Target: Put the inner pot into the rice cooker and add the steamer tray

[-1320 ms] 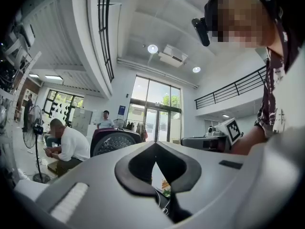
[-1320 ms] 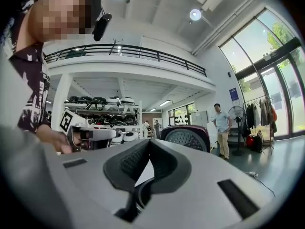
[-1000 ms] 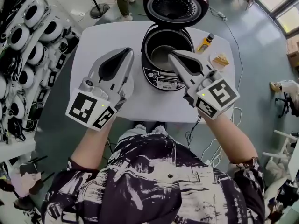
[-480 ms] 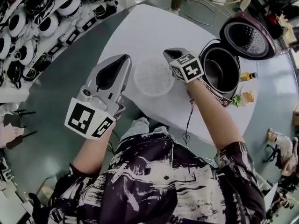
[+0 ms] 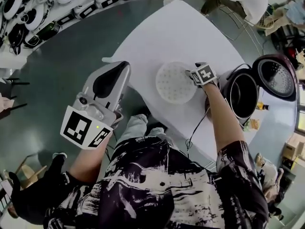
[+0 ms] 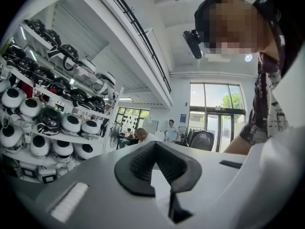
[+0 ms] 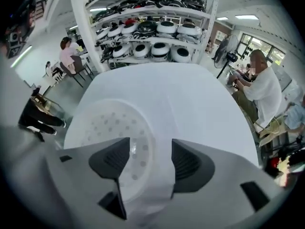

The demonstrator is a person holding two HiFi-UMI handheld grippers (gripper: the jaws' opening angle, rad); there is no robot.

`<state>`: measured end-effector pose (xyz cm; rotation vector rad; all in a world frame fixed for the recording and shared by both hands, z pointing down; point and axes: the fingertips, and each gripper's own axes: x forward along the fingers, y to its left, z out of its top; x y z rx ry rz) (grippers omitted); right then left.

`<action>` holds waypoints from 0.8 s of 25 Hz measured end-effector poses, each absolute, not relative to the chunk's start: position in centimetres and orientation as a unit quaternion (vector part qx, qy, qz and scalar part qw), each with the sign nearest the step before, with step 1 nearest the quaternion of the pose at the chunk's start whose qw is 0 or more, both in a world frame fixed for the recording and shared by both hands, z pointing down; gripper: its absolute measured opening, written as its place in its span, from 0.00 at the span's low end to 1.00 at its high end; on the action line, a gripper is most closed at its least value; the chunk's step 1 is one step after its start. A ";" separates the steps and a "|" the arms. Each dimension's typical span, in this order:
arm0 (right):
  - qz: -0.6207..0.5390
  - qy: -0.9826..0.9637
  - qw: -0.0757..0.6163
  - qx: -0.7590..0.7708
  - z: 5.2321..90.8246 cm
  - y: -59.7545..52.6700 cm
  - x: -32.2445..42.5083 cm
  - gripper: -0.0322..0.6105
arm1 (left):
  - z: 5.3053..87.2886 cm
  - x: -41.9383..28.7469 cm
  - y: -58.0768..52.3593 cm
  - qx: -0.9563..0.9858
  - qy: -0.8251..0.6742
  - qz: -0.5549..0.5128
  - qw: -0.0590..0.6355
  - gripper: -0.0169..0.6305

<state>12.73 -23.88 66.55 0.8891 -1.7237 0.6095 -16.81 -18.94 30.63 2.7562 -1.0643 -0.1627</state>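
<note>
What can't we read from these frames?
- Right hand-held gripper: jaws have just been opening, steamer tray rim shows between them; contact unclear, marker cube hides them in head view.
- Rice cooker: forearm covers its front in head view; absent from both gripper views.
- Items beside it: too small to name.

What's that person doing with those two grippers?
A person is loading a rice cooker with a gripper in each hand. The cooker stands open on the white table, its inner pot apparently already inside. The right gripper points down at the round steamer tray; its jaws have just been opening and straddle the tray's rim without pinching it. The left gripper is shut and empty, held off to the side.
</note>
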 end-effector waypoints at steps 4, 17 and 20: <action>0.259 -0.701 0.559 0.361 69.2 -23.6 13.8 0.33 | 31.7 -18.1 -19.1 0.921 -0.374 -0.048 0.097 0.03; 0.321 -0.685 0.558 0.340 71.4 -22.8 13.2 0.05 | 31.3 -17.5 -19.7 0.925 -0.366 -0.035 0.090 0.03; 0.335 -0.687 0.537 0.356 70.0 -22.9 13.4 0.05 | 30.7 -16.2 -19.7 0.931 -0.353 -0.036 0.087 0.03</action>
